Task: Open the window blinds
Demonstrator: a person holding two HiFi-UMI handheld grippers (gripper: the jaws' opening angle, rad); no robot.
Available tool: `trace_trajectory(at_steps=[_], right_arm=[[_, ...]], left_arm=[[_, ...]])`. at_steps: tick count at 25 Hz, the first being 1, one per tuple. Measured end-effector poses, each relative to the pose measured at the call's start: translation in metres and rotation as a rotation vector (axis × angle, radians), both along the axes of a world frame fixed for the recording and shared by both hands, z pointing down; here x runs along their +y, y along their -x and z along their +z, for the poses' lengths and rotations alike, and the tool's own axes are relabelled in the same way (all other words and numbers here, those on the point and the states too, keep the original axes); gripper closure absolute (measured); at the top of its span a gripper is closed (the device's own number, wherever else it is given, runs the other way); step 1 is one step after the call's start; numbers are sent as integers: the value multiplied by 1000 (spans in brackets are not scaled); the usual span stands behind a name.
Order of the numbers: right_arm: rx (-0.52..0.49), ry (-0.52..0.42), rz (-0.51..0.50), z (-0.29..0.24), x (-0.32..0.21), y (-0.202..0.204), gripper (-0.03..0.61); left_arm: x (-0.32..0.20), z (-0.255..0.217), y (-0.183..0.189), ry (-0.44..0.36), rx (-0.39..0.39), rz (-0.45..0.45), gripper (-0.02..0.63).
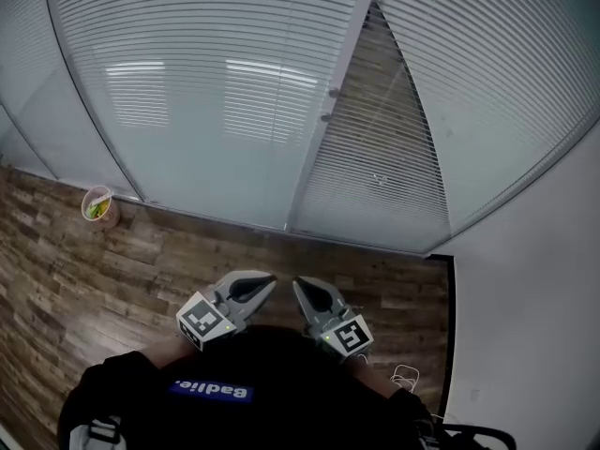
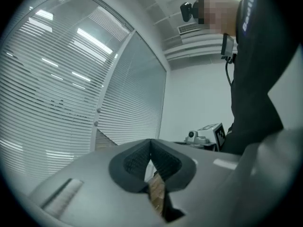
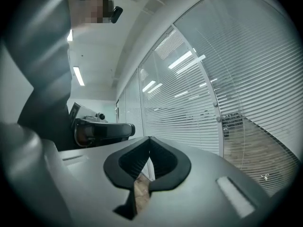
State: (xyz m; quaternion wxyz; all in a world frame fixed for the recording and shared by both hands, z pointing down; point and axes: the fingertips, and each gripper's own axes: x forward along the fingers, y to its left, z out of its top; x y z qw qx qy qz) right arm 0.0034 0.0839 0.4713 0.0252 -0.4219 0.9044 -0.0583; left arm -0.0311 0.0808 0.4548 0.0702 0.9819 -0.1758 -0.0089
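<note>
White slatted window blinds (image 1: 206,73) cover the glass wall ahead, and a second panel (image 1: 506,64) hangs to the right. Between them runs a white frame post (image 1: 314,157) with two small knobs (image 1: 333,93). Right of the post, in a wedge-shaped patch (image 1: 375,172), wood floor shows through the slats. My left gripper (image 1: 270,280) and right gripper (image 1: 298,283) are held close to my body, side by side, well short of the blinds. Both are shut with nothing between the jaws, as the left gripper (image 2: 150,143) and right gripper (image 3: 149,140) show in their own views. The knobs (image 3: 215,104) are far from both.
A paper cup (image 1: 97,204) with something green and yellow in it stands on the wood floor (image 1: 112,270) at the foot of the glass, to the left. A plain white wall (image 1: 544,279) closes the right side. A thin white cable (image 1: 405,375) lies near my right foot.
</note>
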Motion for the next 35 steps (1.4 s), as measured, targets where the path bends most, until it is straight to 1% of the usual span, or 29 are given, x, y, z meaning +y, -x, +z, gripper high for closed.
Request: trace_trajectory(at_steps=[5,11,15,22,26,30,35], right_arm=[[-11,10,13,2,3,-12,575],[-26,8,9,0,3,-33,575],[-39,3,-3,3,5,-48,575],[-61,22,-44,12,5,-72,575],[-76,36,-62,16,6,-82,575],[-83,52,-71,21,4,-85,575],[-66,52,-77,24,-9,-84,575]], left_arm=[[4,1,-11,1,-9,11,614],[4,-1,-32,3,-17,5,615],[6,3,-46,4,-30,-17,615],[5,7,-70,18,-50,-73,614],[6,11,-77,30,-63,-97,614],[2,9,-78,41,-59,-124,615],[-10,17,-78,37,-56,-115,614]])
